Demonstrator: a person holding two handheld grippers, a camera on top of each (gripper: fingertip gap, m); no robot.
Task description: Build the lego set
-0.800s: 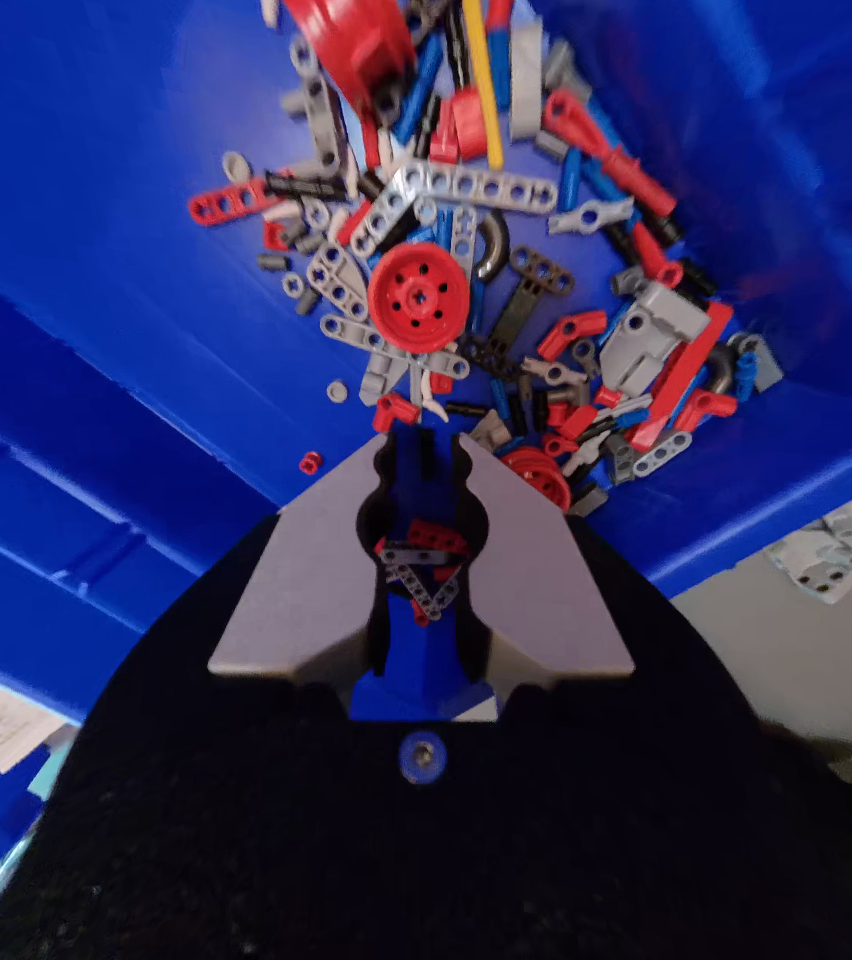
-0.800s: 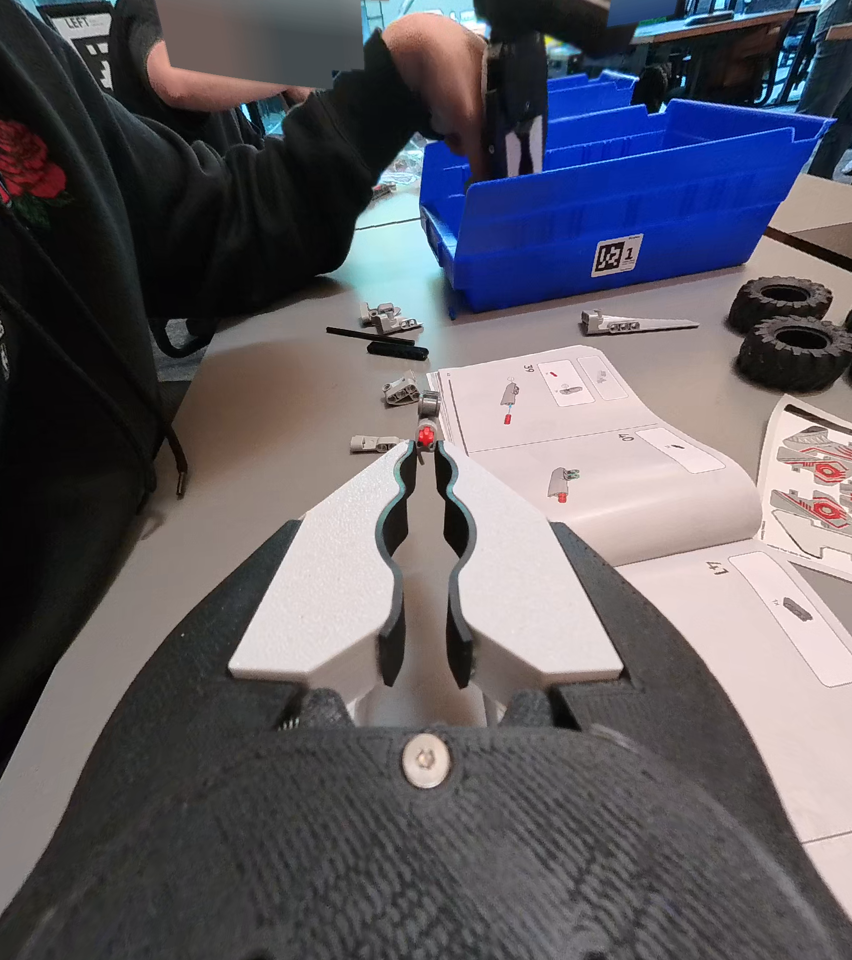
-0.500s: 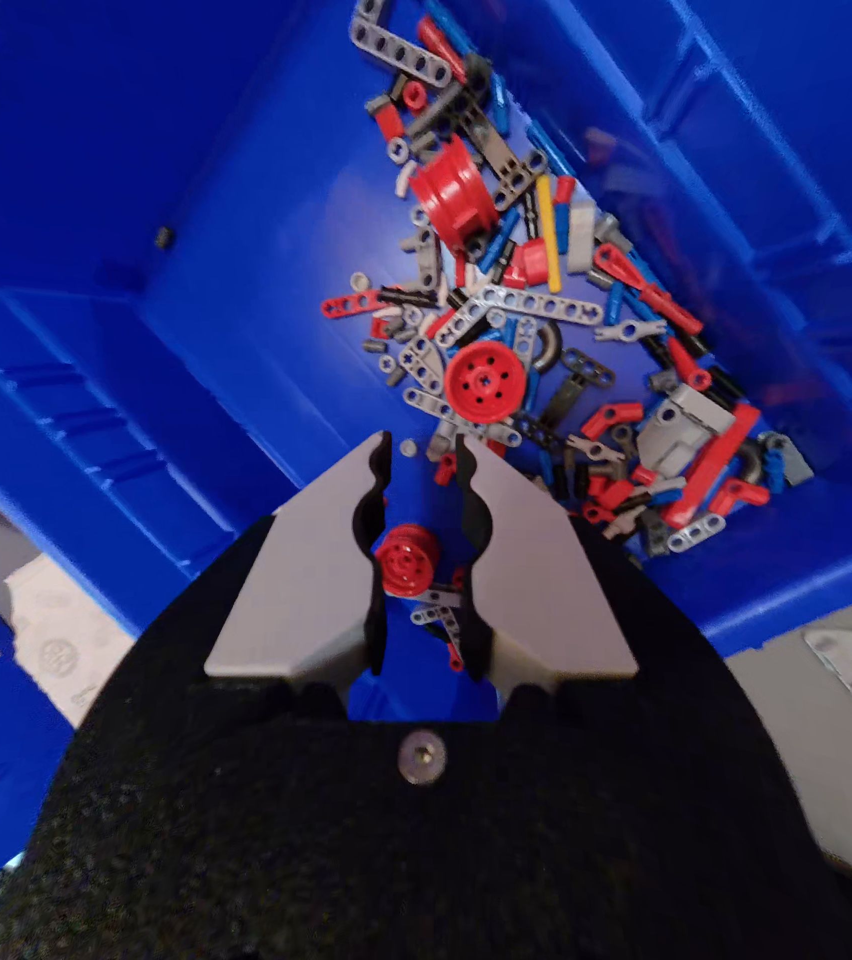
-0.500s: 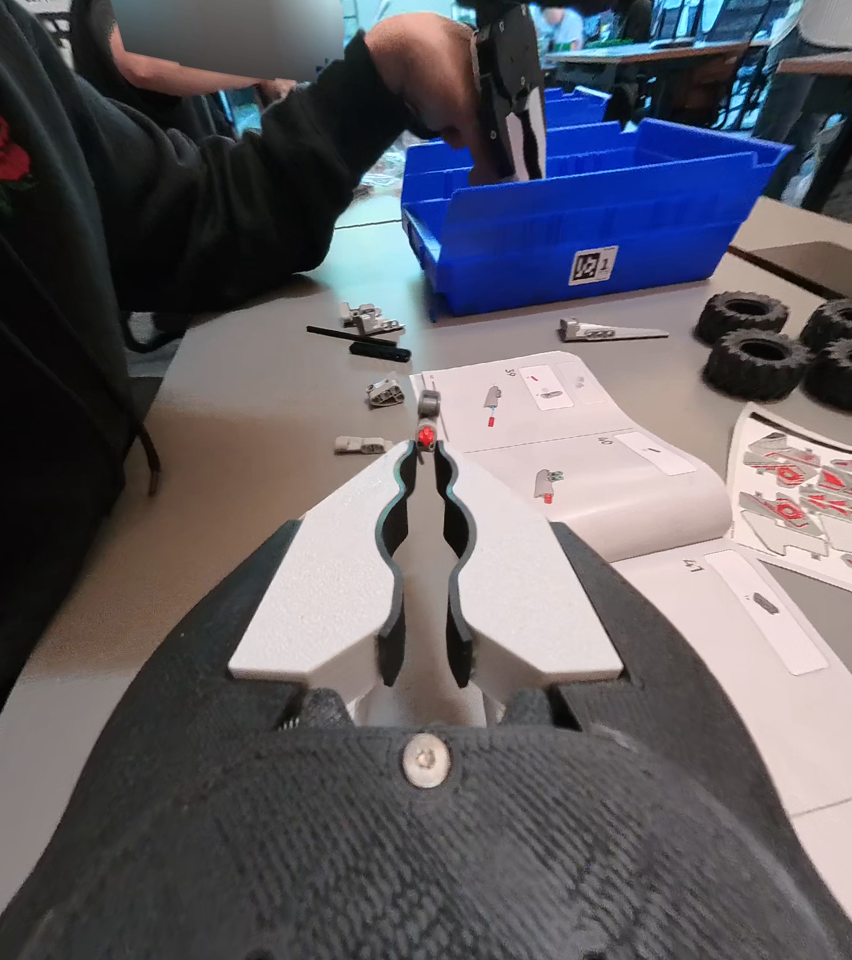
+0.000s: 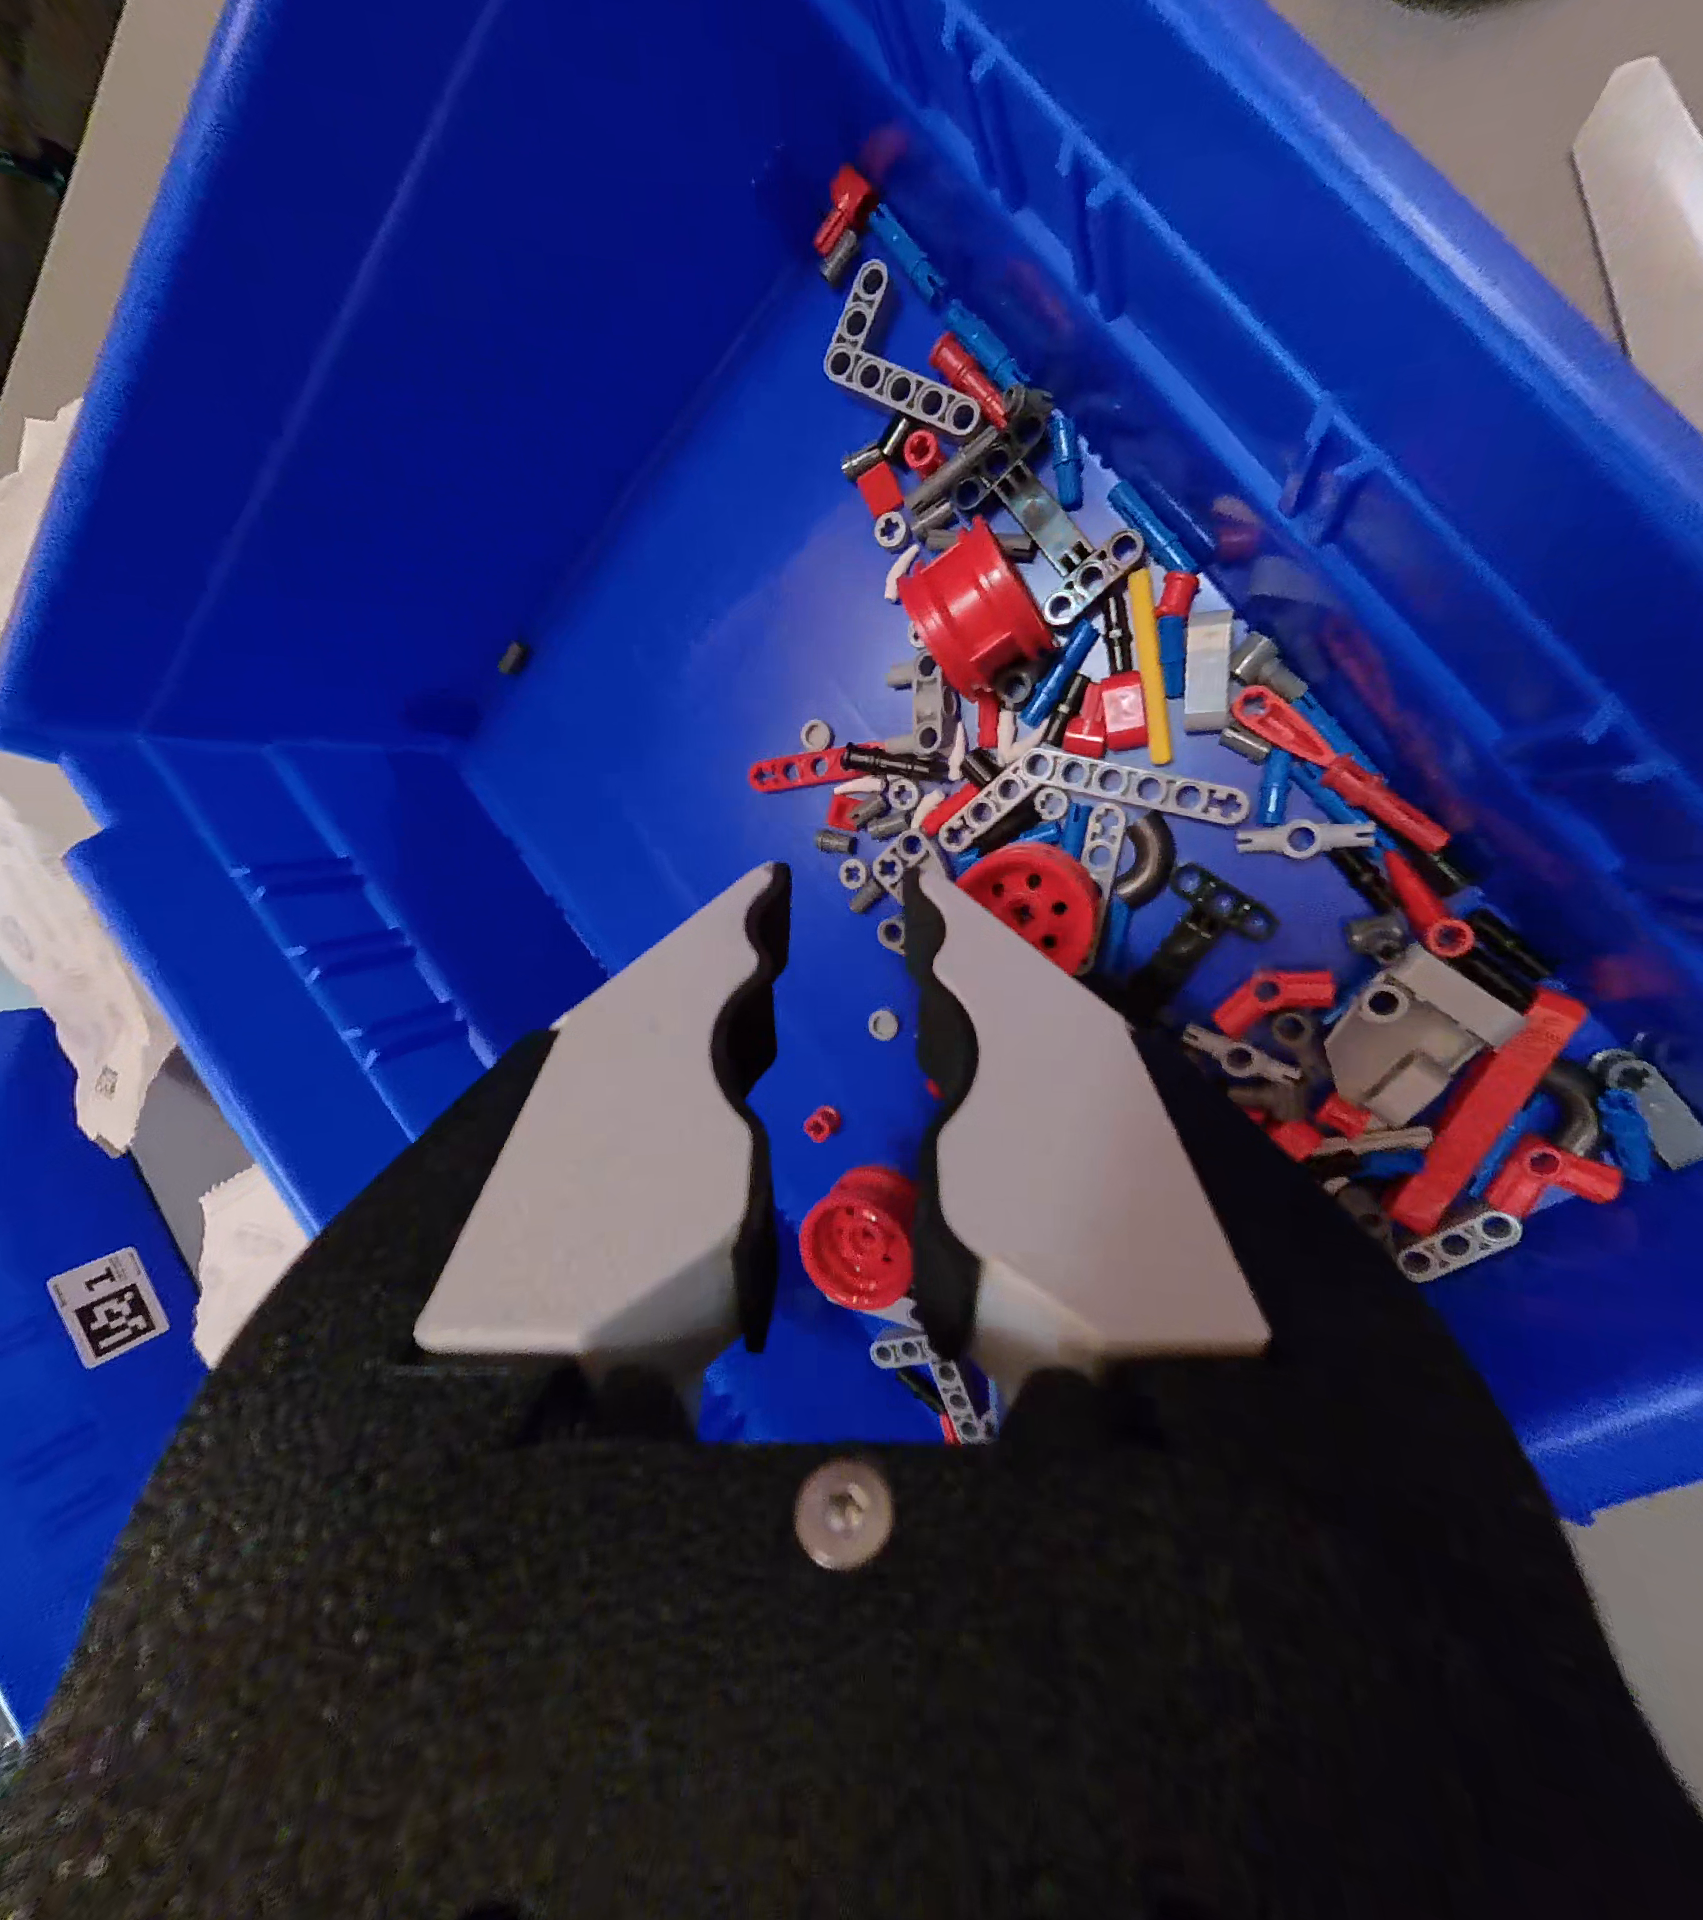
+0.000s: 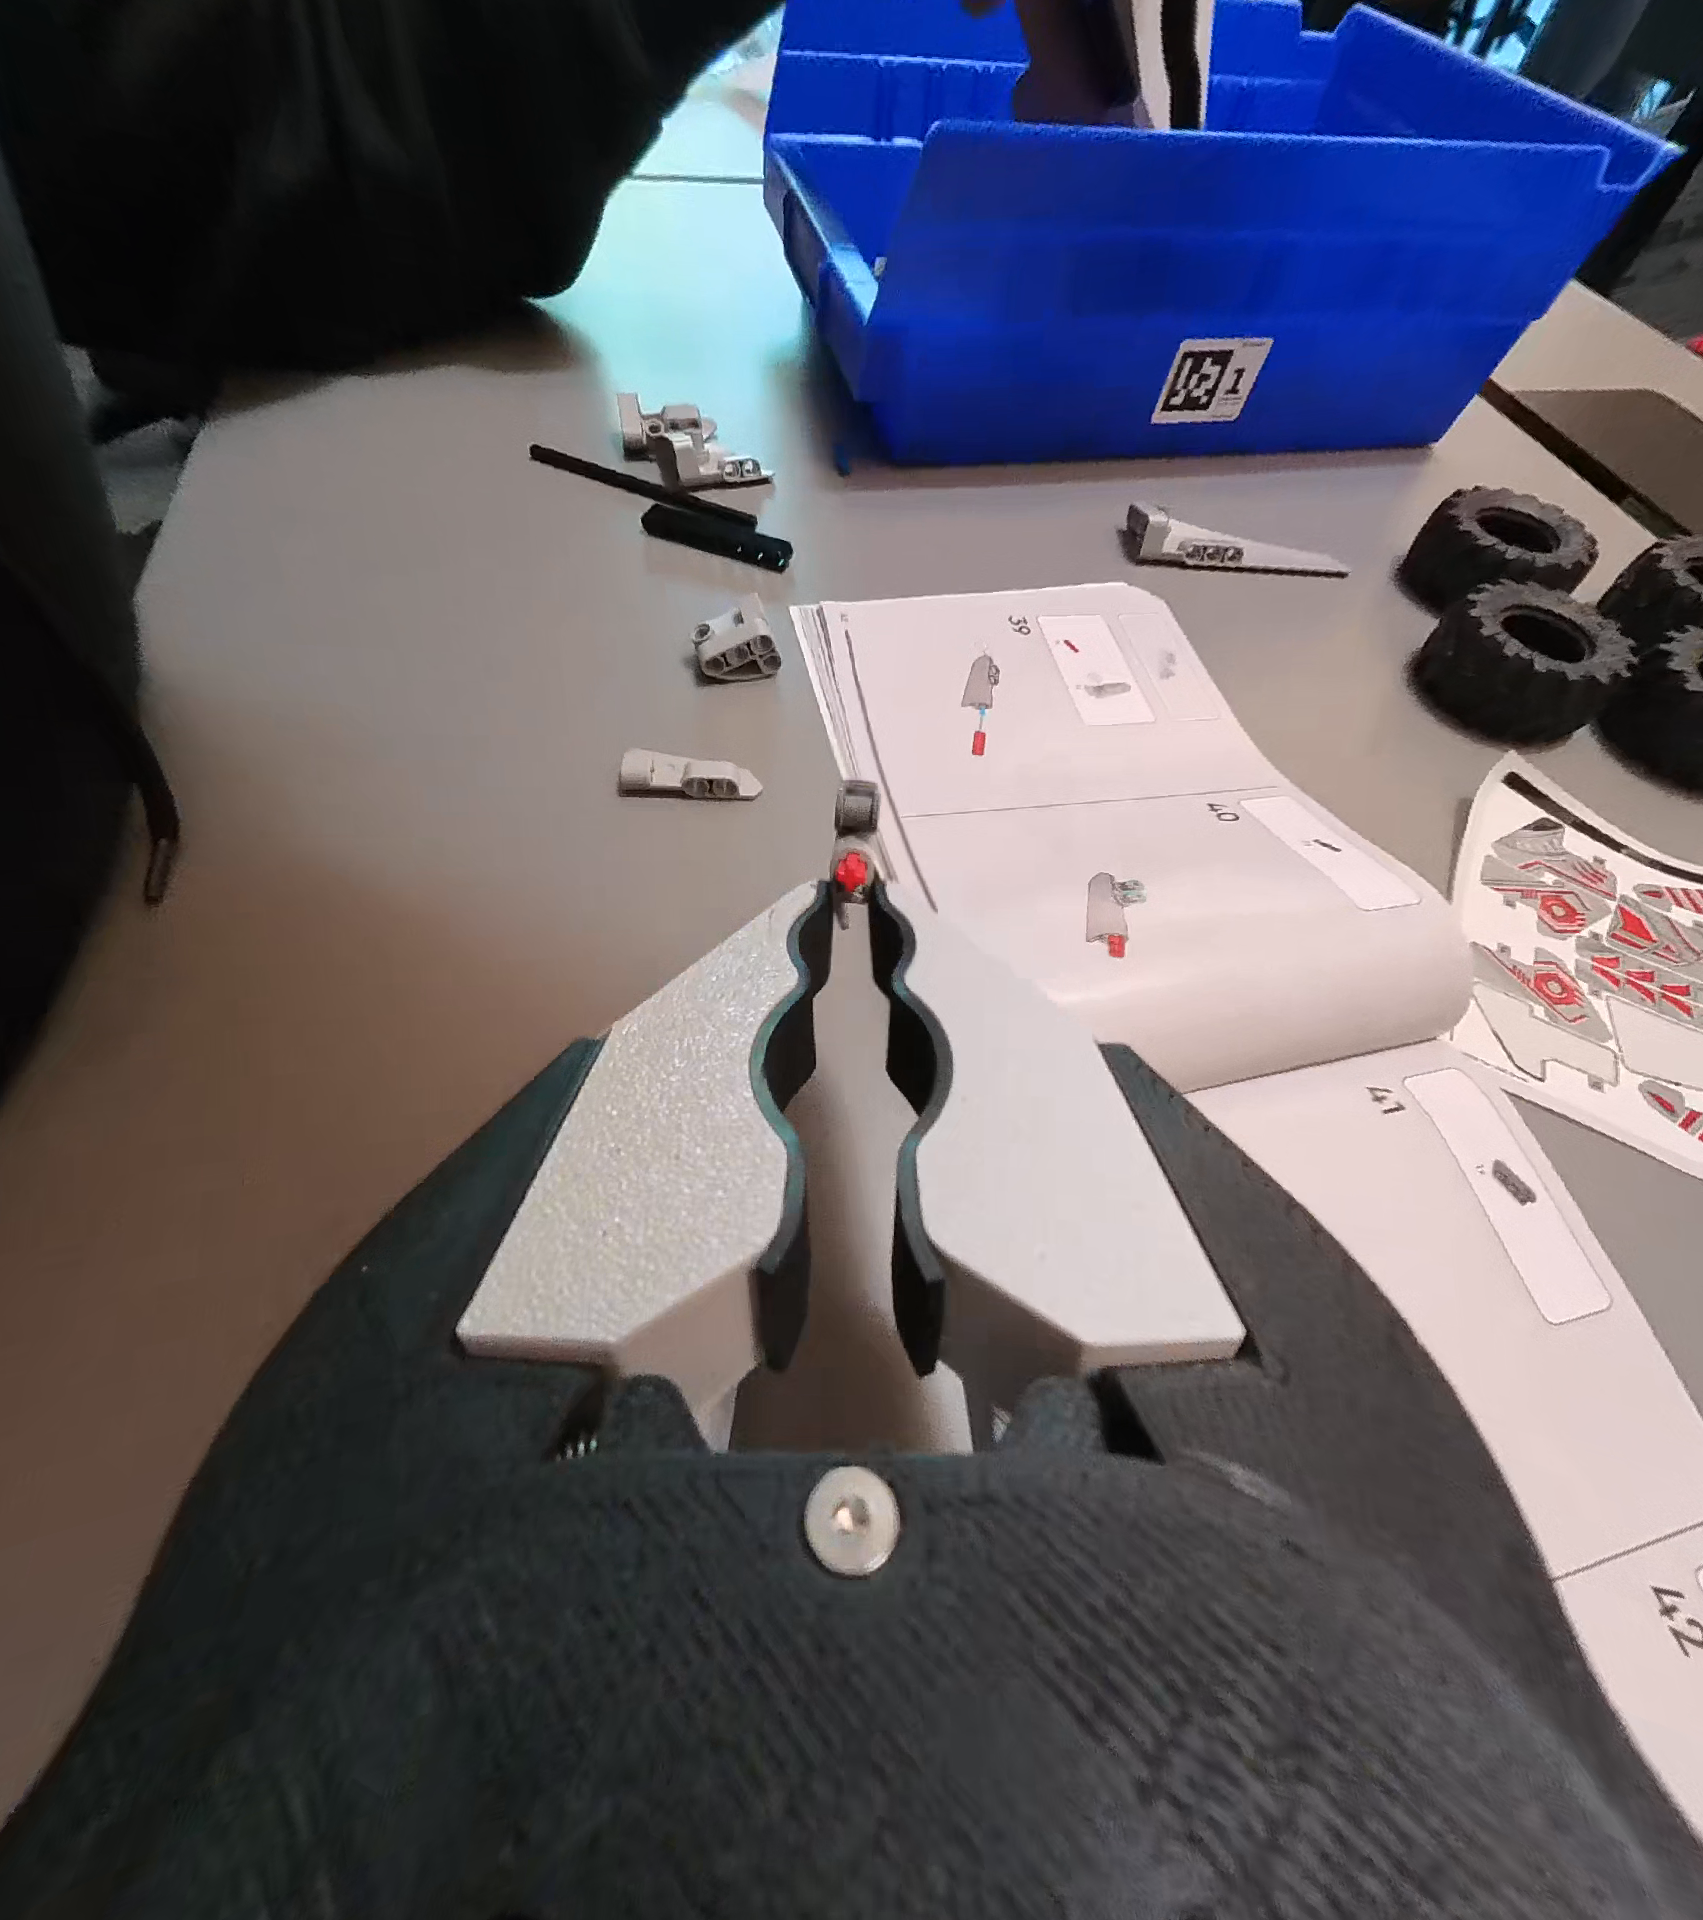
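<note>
My left gripper is open and empty, hovering above a blue bin. The bin holds a pile of loose red, grey, blue and black lego pieces, including red wheel hubs. One small red hub shows between my fingers, down on the bin floor. My right gripper is shut on a small grey-and-red piece and holds it over the grey table, at the edge of the open instruction booklet. The left gripper shows dimly over the bin in the right wrist view.
On the table lie small grey pieces, black axles and a grey wedge panel. Several black tyres and a sticker sheet are at the right. A person's dark sleeve is at the left. About 40 centimeters separates my left fingertips from my right.
My left gripper has risen and pulled back from the pile, so more of the bin shows. My right gripper has shifted slightly, still holding the small piece.
</note>
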